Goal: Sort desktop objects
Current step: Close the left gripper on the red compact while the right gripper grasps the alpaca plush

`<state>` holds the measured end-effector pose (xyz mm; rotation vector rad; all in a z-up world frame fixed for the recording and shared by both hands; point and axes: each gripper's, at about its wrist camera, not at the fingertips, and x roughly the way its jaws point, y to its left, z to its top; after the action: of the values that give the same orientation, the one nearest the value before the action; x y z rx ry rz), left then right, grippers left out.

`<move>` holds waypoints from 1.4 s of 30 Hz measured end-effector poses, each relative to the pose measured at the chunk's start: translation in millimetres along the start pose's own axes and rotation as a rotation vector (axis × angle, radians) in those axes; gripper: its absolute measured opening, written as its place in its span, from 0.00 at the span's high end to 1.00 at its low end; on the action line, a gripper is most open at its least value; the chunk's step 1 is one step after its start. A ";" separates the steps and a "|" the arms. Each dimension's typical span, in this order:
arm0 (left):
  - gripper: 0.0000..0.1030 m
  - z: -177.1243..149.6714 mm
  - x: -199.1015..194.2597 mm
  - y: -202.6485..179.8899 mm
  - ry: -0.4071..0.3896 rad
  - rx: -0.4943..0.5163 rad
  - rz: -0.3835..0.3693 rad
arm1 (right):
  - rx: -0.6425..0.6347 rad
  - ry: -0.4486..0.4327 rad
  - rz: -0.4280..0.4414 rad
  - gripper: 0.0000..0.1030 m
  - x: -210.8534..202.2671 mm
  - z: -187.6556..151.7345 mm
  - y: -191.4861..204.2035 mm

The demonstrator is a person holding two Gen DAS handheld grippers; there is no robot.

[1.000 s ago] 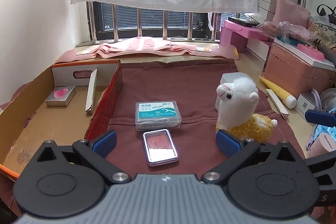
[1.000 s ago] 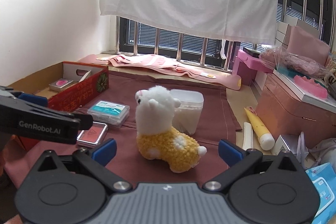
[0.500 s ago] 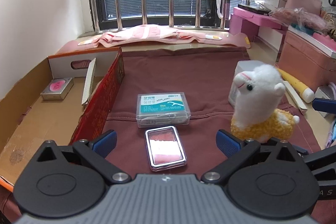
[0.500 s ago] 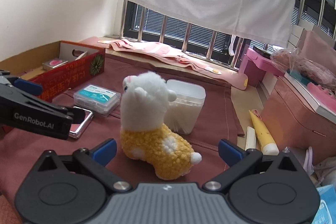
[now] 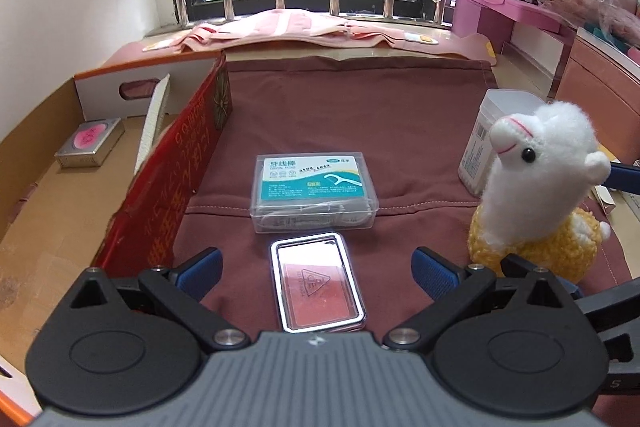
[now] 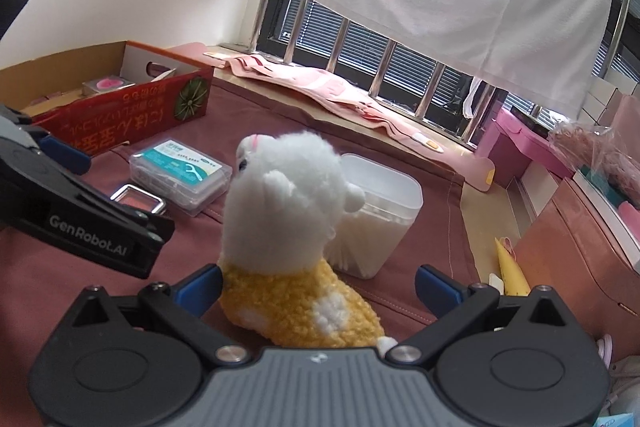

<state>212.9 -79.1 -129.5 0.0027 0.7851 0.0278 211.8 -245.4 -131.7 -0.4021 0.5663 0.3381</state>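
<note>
Approach step: left tongs [image 5: 314, 265] spread wide, empty, straddling the flat chrome-rimmed red compact case [image 5: 317, 281] on the maroon-clothed bench [image 5: 360, 107]. Right tongs [image 6: 318, 285] likewise spread around the white-and-yellow plush alpaca [image 6: 294, 227]. Next, probably: lower and close, then carry to the open cardboard box [image 5: 48, 195].

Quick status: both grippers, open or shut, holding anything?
Left gripper: open, holding nothing, jaws straddling the silver compact.
Right gripper: open, holding nothing, jaws on either side of the plush alpaca.

Two low, close wrist views toward the window, sharing the alpaca plush [image 5: 536, 187] [image 6: 292, 223].
</note>
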 end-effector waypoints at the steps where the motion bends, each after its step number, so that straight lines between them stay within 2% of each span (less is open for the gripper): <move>1: 0.00 0.5 1.2 -0.6 0.005 0.004 0.000 | -0.003 0.002 0.004 0.00 1.6 0.6 -0.3; 9: 0.00 6.1 11.6 2.8 0.083 -0.023 -0.009 | -0.028 0.009 0.040 0.00 11.2 6.1 -3.1; 19: 0.01 7.3 20.8 4.4 0.137 -0.035 -0.010 | -0.051 0.042 0.090 0.02 22.6 6.9 -4.8; 25: 0.04 8.3 23.6 6.6 0.165 -0.042 -0.017 | -0.078 0.066 0.110 0.10 24.5 6.1 -2.0; 28: 0.06 9.4 23.5 6.9 0.168 -0.039 -0.022 | -0.066 0.072 0.136 0.21 23.6 6.0 -2.8; 30: 0.06 10.2 23.6 7.0 0.171 -0.042 -0.027 | -0.054 0.079 0.152 0.34 22.7 6.3 -3.1; 35: 0.06 11.4 25.0 7.4 0.173 -0.053 -0.032 | -0.012 0.107 0.165 0.34 20.7 7.5 -4.6; 42: 0.08 13.1 25.3 7.0 0.183 -0.042 -0.045 | 0.074 0.150 0.124 0.37 13.1 5.4 -12.7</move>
<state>239.9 -71.3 -137.9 -0.0580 0.9673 0.0014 229.8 -251.4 -131.6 -0.3238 0.7505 0.4066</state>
